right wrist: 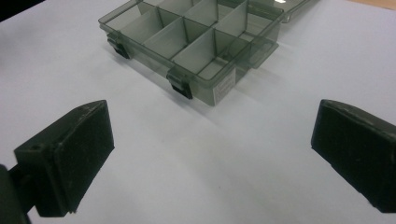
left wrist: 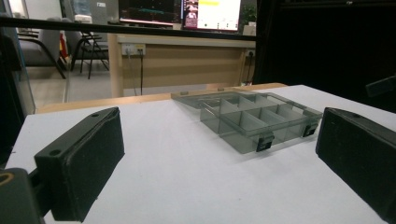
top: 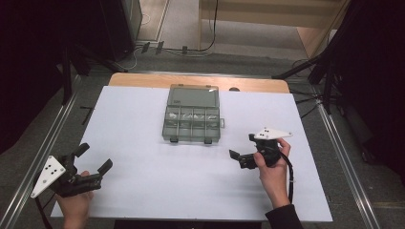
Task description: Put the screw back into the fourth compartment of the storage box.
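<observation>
- Both grippers, left [top: 93, 158] and right [top: 239, 157], hold jaws apart, empty, well short of the box [top: 192, 125].
- Approach its open lid [top: 193, 97] squarely; close slowly.

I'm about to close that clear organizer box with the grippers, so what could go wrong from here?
The compartment box is light plastic on a smooth white table; pushing its open lid one-sided may slide it rather than shut it. The two black latches are small, so the wide-open left gripper or right gripper could miss or snag them.
</observation>
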`<state>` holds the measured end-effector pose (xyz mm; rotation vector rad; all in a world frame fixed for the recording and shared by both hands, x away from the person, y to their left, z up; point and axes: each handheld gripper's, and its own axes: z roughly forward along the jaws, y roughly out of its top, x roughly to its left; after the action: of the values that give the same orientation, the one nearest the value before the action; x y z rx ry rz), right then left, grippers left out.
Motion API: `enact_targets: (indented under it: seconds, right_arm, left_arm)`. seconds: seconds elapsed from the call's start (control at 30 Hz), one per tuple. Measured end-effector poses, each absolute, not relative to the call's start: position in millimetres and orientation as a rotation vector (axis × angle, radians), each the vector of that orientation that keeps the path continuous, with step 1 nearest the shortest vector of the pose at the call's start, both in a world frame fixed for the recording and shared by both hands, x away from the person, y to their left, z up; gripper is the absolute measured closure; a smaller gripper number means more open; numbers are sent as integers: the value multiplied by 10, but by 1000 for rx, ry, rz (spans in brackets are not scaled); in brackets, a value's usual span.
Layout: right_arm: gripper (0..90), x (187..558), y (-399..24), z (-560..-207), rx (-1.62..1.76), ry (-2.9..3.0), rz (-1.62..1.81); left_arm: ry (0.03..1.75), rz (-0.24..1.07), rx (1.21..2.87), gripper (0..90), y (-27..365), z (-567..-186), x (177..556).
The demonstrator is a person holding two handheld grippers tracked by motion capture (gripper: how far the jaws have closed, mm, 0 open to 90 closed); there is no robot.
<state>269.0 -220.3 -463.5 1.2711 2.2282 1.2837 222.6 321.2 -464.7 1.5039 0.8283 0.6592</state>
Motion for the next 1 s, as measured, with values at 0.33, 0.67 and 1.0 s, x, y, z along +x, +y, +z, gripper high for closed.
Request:
enact_targets:
  seconds: [0.33, 0.67, 1.0]
  right_arm:
    - [0, 2442, -2467, -4769, 1271, 2165, 1302]
    - [0, 2230, -2707, -4843, 1291, 2095, 1328]
    - [0, 2112, -2842, -4904, 1301, 2057, 1331]
  left_arm:
    - [828, 663, 1507, 12, 3215, -4643, 2222]
    - [820, 664, 1512, 12, 3199, -4644, 2221]
    - [826, 659, 1507, 12, 3210, -4644, 2222]
